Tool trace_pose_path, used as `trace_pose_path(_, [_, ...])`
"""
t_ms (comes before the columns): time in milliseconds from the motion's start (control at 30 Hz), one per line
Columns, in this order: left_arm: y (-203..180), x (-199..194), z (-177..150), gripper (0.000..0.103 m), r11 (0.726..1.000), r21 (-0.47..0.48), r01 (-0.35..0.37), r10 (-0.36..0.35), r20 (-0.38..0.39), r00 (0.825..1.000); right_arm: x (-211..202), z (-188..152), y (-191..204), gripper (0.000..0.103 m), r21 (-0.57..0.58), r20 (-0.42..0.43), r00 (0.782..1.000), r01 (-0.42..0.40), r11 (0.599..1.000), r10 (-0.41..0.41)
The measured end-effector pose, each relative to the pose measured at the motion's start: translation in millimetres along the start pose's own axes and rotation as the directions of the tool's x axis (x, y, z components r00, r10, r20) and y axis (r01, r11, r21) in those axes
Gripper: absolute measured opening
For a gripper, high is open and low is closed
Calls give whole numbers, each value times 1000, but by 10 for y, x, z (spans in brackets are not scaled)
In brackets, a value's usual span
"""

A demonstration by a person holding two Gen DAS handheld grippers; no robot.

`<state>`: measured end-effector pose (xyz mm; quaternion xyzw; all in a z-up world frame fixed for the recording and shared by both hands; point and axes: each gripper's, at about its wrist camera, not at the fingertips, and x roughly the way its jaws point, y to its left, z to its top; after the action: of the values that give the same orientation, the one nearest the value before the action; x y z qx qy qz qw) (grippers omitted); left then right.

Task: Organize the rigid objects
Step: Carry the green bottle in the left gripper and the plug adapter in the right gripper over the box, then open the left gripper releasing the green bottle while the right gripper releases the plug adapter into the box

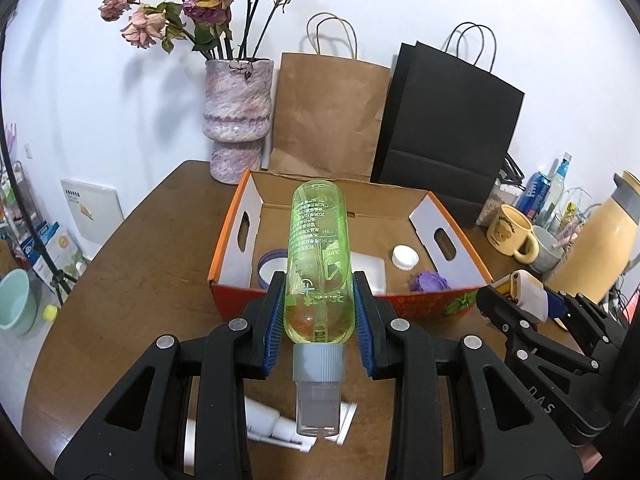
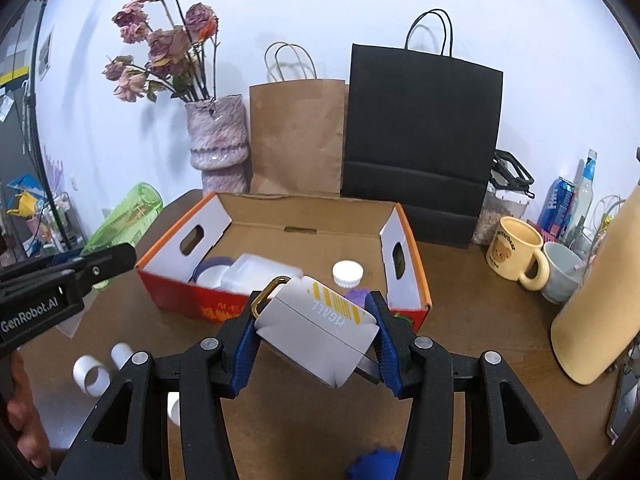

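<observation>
Claws grip a green bottle (image 1: 318, 264) and a white case (image 2: 320, 328) above the brown table (image 1: 152, 280), white wall behind.

Both views are bright and evenly lit, with soft indoor light falling from above and in front. The flowers (image 1: 208, 4) and paper bags (image 1: 448, 120) cast faint grey shadows on the white wall (image 1: 460, 4). Fisheye bending curves the bench (image 2: 472, 280) edges, black vignette fills the corners, and focus stays sharp.
</observation>
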<state>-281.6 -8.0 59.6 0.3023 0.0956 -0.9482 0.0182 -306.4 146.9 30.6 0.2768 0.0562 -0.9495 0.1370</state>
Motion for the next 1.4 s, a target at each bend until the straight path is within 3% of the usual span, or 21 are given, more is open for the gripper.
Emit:
trace_pose_path(533, [3, 577, 293, 28, 998, -34, -44, 43, -12, 999, 653, 304, -159, 55, -1, -47, 999, -26, 1000, 26])
trace_pose_path(1067, [48, 1168, 439, 28, 995, -7, -98, 98, -63, 993, 1230, 445, -232, 55, -39, -112, 994, -23, 999, 19])
trace_pose_path(1333, [0, 1274, 457, 28, 996, 24, -84, 86, -72, 994, 1376, 417, -284, 56, -30, -129, 991, -35, 999, 31])
trace_pose_path(1367, [-3, 1283, 455, 28, 996, 26, -83, 85, -79, 993, 1393, 410, -294, 56, -27, -136, 990, -38, 999, 34])
trace_pose_path(1400, [-9, 1283, 454, 37, 996, 31, -84, 86, -78, 993, 1403, 401, -302, 57, -27, -142, 989, -37, 999, 33])
